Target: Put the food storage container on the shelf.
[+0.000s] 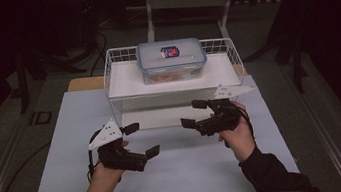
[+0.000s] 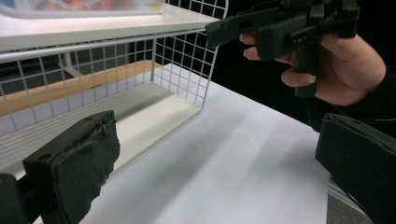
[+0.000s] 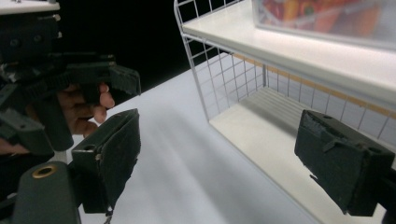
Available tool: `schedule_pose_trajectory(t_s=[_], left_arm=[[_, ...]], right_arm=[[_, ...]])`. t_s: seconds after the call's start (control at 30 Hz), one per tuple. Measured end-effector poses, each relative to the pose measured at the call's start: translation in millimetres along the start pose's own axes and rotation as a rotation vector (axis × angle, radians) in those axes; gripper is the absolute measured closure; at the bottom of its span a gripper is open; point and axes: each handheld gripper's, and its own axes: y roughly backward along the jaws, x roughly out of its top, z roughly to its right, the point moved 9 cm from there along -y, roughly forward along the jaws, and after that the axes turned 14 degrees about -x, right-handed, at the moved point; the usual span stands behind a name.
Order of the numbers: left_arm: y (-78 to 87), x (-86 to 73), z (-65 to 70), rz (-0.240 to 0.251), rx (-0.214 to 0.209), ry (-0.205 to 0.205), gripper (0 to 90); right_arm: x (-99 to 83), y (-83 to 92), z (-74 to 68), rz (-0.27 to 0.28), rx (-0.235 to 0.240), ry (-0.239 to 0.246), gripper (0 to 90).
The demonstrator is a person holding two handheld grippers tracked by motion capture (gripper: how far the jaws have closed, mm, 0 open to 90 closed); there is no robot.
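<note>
Left gripper (image 1: 138, 141) and right gripper (image 1: 193, 113), jaws wide and empty, mid-frame below rack (image 1: 112, 71) bearing box (image 1: 171, 58).

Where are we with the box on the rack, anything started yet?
Nothing looks done: the lidded box sits closed on the wire rack's top shelf. In hand: nothing; the left gripper and right gripper hover open over the table. Any handling of the box remains.

Open white table (image 1: 179, 175) before wire rack (image 1: 117, 91); lower shelf free.
</note>
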Motion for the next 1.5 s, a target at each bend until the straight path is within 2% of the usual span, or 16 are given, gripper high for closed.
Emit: schedule_pose_trajectory(t_s=[0.13, 0.33, 0.53, 0.7, 0.77, 0.87, 0.93, 1.13, 1.2, 1.27, 1.3, 1.43, 1.5], left_arm=[[-1.4, -5.6, 1.5, -0.004, -0.006, 0.001, 0.0], [-4.7, -24.2, 4.1, -0.038, -0.023, 0.012, 0.0], [-4.9, -44.2, 3.5, -0.064, -0.028, 0.043, 0.0], [-3.6, -64.2, 1.9, -0.100, -0.018, 0.049, 0.0], [-2.6, -72.5, 1.0, -0.108, -0.012, 0.060, 0.0], [0.3, -84.6, -0.7, -0.137, 0.003, 0.055, 0.0], [2.7, -89.6, -1.7, -0.142, 0.004, 0.061, 0.0], [12.1, -96.7, -8.1, -0.144, 0.038, 0.064, 0.0], [14.2, -98.9, -9.4, -0.148, 0.050, 0.057, 0.0], [16.0, -101.3, -11.6, -0.152, 0.065, 0.055, 0.0], [16.6, -102.5, -12.7, -0.156, 0.070, 0.060, 0.0], [16.9, -103.5, -14.5, -0.154, 0.077, 0.049, 0.0], [17.2, -103.6, -15.2, -0.148, 0.077, 0.057, 0.0]], right_arm=[[-18.8, 3.7, 0.1, -0.021, -0.005, 0.006, 14.1], [-49.2, 11.3, 2.6, -0.041, -0.017, 0.000, 14.1], [-78.5, 21.4, 8.4, -0.070, -0.042, 0.004, 14.1], [-98.9, 29.9, 15.0, -0.087, -0.066, 0.013, 14.2], [-107.1, 33.5, 18.0, -0.098, -0.070, 0.001, 14.1], [-117.9, 39.4, 22.8, -0.102, -0.071, -0.014, 14.1], [-126.4, 43.0, 25.9, -0.113, -0.091, 0.004, 14.1], [-145.4, 52.8, 33.2, -0.131, -0.116, 0.006, 14.2], [-149.6, 55.7, 34.5, -0.135, -0.114, 0.006, 14.2], [-153.1, 58.0, 37.6, -0.141, -0.130, 0.014, 14.3], [-153.9, 59.3, 38.1, -0.140, -0.126, 0.004, 14.2], [-157.5, 61.3, 41.8, -0.147, -0.136, -0.005, 14.3], [-162.8, 61.4, 44.8, -0.165, -0.136, -0.012, 14.2]])
